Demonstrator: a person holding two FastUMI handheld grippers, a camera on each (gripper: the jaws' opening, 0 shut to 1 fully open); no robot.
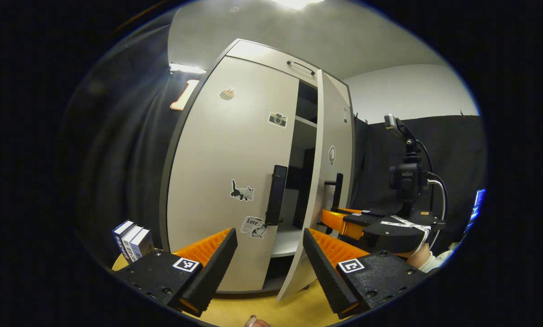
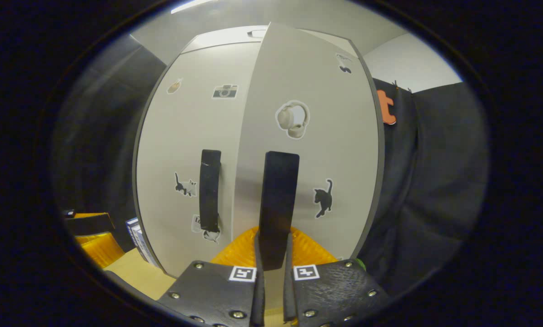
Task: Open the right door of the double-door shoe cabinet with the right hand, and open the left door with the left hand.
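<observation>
- Left gripper view: the cabinet (image 1: 235, 172) stands on a yellow counter (image 1: 271, 309), close ahead of the left tongs (image 1: 270, 254).
- The left tongs are released, their black pads spread wide apart with nothing between them, short of the left door (image 1: 230, 181).
- The left door is shut; its black handle (image 1: 276, 195) stands upright near its inner edge, above the gap between the pads.
- The right door (image 1: 332, 181) is swung partly out, showing a shelf (image 1: 287, 243) and a dark interior.
- The right tongs (image 1: 339, 218) reach in from the right at the right door's handle (image 1: 337, 190); a hand (image 1: 419, 259) holds that gripper.
- A few books (image 1: 132, 240) stand on the counter left of the cabinet.
- Right gripper view: the right tongs (image 2: 272, 263) are clenched on the lower end of the right door's handle (image 2: 278, 209), a pad pressing each side.
- The right door (image 2: 316, 150) tilts out toward the camera, its inner edge in front of the left door (image 2: 189, 150).
- The left door's handle (image 2: 210, 188) hangs untouched to the left.
- The left tongs (image 2: 89, 236) show at the far left edge, near the books (image 2: 137, 234).
</observation>
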